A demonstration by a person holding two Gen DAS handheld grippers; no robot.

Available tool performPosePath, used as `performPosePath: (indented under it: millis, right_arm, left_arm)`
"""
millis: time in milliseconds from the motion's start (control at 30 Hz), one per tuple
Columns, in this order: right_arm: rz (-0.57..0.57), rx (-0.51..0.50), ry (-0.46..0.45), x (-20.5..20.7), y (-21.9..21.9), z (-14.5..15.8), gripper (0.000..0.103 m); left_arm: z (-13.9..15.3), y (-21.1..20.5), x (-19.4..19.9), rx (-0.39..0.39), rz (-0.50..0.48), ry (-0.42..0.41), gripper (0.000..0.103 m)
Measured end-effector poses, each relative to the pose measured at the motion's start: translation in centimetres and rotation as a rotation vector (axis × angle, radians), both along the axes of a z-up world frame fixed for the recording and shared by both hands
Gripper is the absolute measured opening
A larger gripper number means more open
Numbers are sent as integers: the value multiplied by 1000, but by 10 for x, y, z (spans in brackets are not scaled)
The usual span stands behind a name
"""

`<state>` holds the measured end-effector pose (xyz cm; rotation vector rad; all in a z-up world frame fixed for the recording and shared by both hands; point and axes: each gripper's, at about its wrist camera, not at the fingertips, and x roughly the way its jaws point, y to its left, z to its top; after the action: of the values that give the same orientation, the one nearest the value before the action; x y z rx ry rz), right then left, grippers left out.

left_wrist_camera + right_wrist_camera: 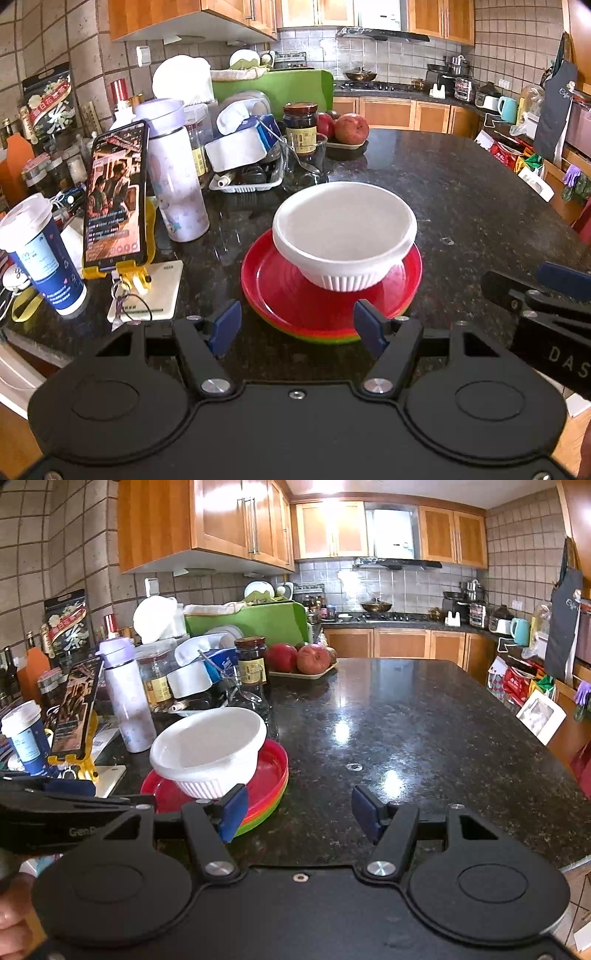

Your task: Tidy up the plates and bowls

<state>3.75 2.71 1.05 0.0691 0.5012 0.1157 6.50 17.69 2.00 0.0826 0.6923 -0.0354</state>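
Observation:
A white ribbed bowl [345,240] sits on a red plate [291,299] that tops a stack with orange and green plates under it, on the dark granite counter [461,206]. My left gripper [297,328] is open and empty, just short of the stack's near edge. My right gripper [299,812] is open and empty over bare counter, with the bowl [208,749] and the plate stack [269,779] to its left. The right gripper also shows at the right edge of the left wrist view [539,291].
Clutter crowds the counter's left: a phone on a yellow stand [114,199], a paper cup [40,254], a white bottle [177,184], a dark jar [300,127], a glass [304,162] and a tray of apples [349,129]. Bare counter [424,731] lies to the right.

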Motion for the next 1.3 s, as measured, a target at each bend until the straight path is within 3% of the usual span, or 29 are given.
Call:
performPosePath:
  millis: [1300]
  right_arm:
    - [30, 26, -17, -15, -10, 0, 65]
  left_arm:
    - [0, -11, -15, 8, 24, 0, 70]
